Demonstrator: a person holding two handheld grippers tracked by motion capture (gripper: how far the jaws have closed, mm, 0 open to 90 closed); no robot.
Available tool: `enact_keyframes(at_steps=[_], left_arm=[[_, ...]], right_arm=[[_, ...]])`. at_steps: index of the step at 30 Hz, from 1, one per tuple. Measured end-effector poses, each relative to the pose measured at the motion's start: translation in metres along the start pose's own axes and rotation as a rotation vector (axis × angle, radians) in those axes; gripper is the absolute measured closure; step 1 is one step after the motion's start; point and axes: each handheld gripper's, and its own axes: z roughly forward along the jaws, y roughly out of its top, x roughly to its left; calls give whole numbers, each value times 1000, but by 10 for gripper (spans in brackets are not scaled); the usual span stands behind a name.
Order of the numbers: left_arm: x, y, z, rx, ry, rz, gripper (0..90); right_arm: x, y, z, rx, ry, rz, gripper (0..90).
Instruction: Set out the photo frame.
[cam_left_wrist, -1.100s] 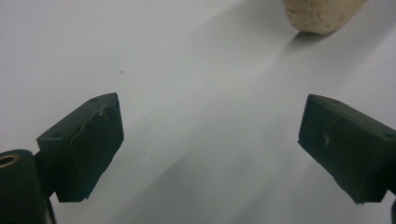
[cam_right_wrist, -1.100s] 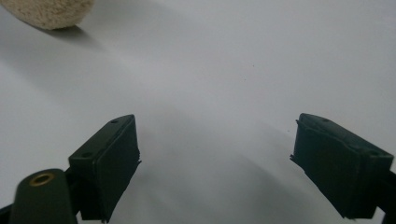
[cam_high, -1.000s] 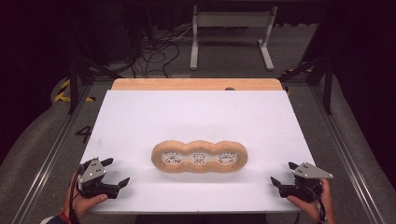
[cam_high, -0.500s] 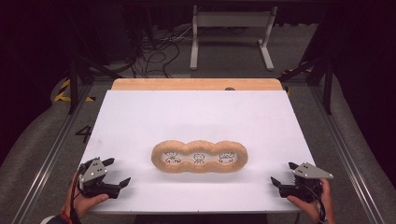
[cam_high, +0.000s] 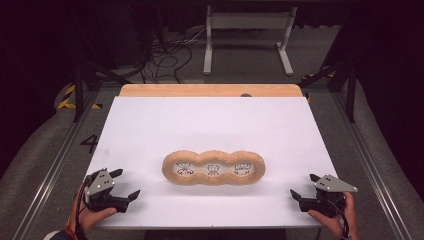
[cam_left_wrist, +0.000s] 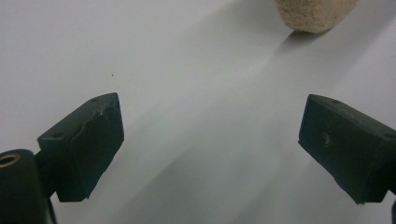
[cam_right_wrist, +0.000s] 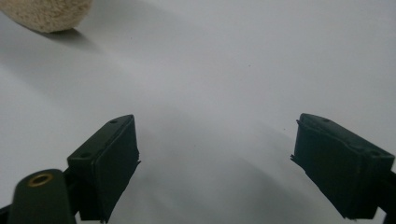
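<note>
High view: the tan three-lobed frame (cam_high: 214, 167) lies flat at the middle of the white table (cam_high: 210, 120), with three small drawings in its openings. The left gripper (cam_high: 125, 185) sits at about 8 o'clock from it, the right gripper (cam_high: 304, 186) at about 4 o'clock, each well apart from the frame. Nothing has shifted since the earlier frames; both hands rest at the near corners as before.

Left gripper view: jaws spread wide over bare table, nothing between them, with the frame's fuzzy end (cam_left_wrist: 316, 14) at 1 o'clock.

Right gripper view: jaws likewise wide and empty, with the frame's end (cam_right_wrist: 46, 14) at 11 o'clock.
</note>
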Motion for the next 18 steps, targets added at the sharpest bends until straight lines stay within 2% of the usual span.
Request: enact_keyframes(at_steps=[18], left_arm=[[-1, 2, 2, -1, -3, -4, 72]], right_arm=[[0, -1, -1, -5, -1, 7, 135]])
